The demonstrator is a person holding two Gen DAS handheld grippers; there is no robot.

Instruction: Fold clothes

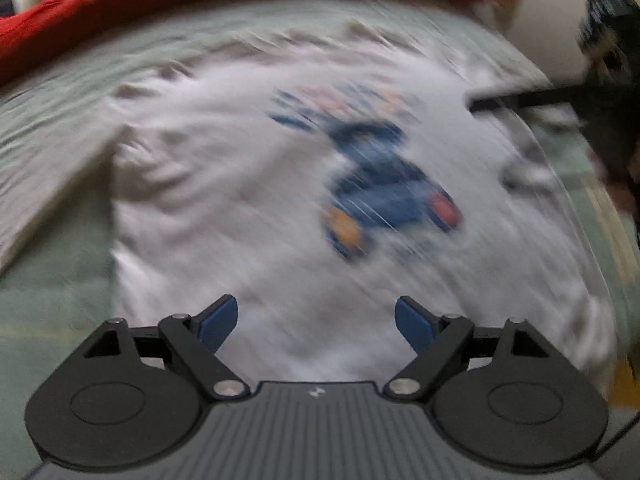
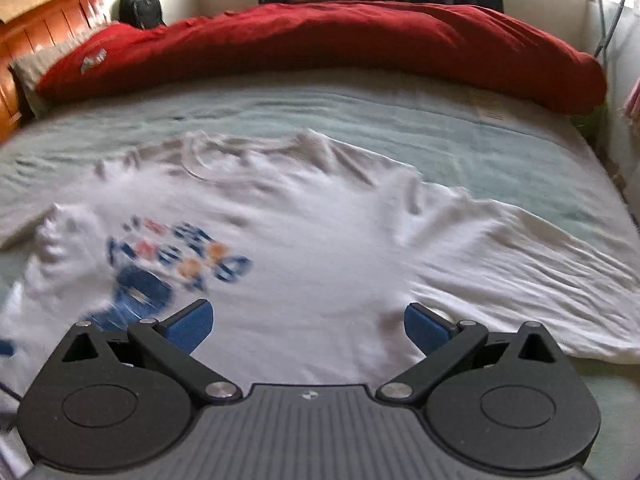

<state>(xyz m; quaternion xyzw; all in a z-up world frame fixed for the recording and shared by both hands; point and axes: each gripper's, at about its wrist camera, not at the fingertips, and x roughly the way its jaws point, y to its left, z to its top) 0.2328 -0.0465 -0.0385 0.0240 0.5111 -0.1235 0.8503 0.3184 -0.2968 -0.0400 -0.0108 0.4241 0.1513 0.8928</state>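
Right wrist view shows my right gripper (image 2: 308,326) and left gripper (image 1: 316,324) both released above the white T-shirt (image 2: 320,248) spread at twelve o'clock on the bed (image 2: 360,120); I judge folding not begun, next grasping an edge.

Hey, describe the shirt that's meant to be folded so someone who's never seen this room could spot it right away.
Start at the bed with its pale green sheet and the long red duvet bunched along the far side. Spread flat on the sheet, nearer than the duvet, lies the shirt. It is the only white garment there, with a blue, orange and red print on its front.
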